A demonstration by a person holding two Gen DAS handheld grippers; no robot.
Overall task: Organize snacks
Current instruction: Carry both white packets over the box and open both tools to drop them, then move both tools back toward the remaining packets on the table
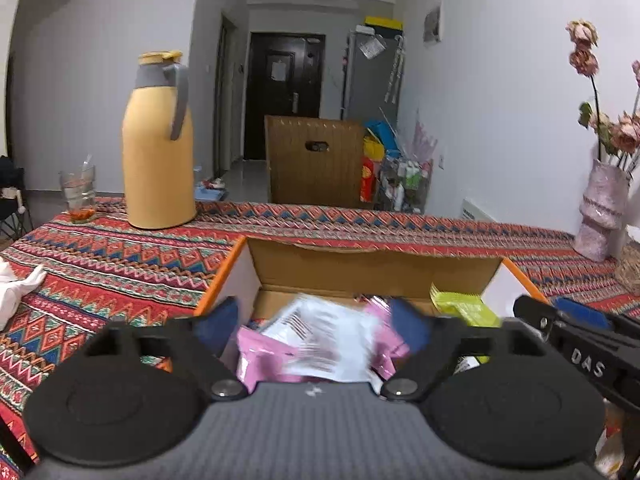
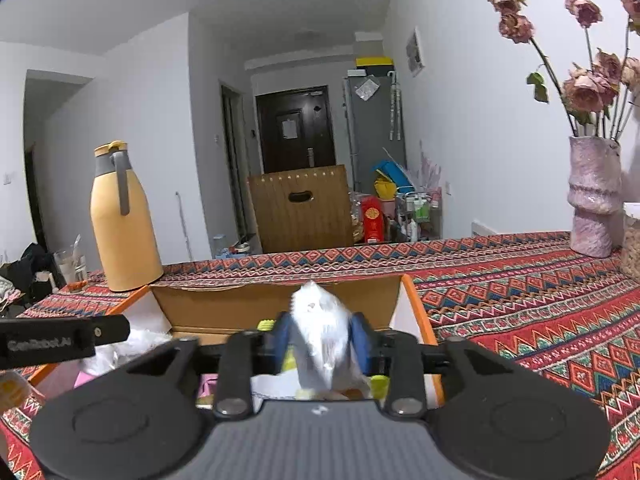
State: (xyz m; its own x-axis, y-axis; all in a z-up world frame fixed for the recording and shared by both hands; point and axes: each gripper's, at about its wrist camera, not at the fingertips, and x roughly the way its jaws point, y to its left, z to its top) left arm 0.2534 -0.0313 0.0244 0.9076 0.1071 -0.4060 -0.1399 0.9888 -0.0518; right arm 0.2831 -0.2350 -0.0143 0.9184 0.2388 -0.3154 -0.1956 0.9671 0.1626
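Note:
An open cardboard box (image 1: 360,268) with orange edges stands on the patterned tablecloth, with snack packets inside. My left gripper (image 1: 312,320) hangs over it, jaws wide open. A blurred pink and white packet (image 1: 320,340) lies loose between its fingers, above the box contents. A yellow-green packet (image 1: 464,304) leans in the box's right corner. My right gripper (image 2: 322,336) is over the same box (image 2: 280,304), its jaws partly apart. A blurred white-blue packet (image 2: 324,340) sits between its blue pads and looks loose.
A yellow thermos jug (image 1: 158,148) and a glass (image 1: 78,192) stand at the table's far left. A pink vase of dried roses (image 2: 592,204) stands at the far right. A white cloth (image 1: 16,292) lies at the left edge. A wooden chair back (image 1: 316,160) rises behind the table.

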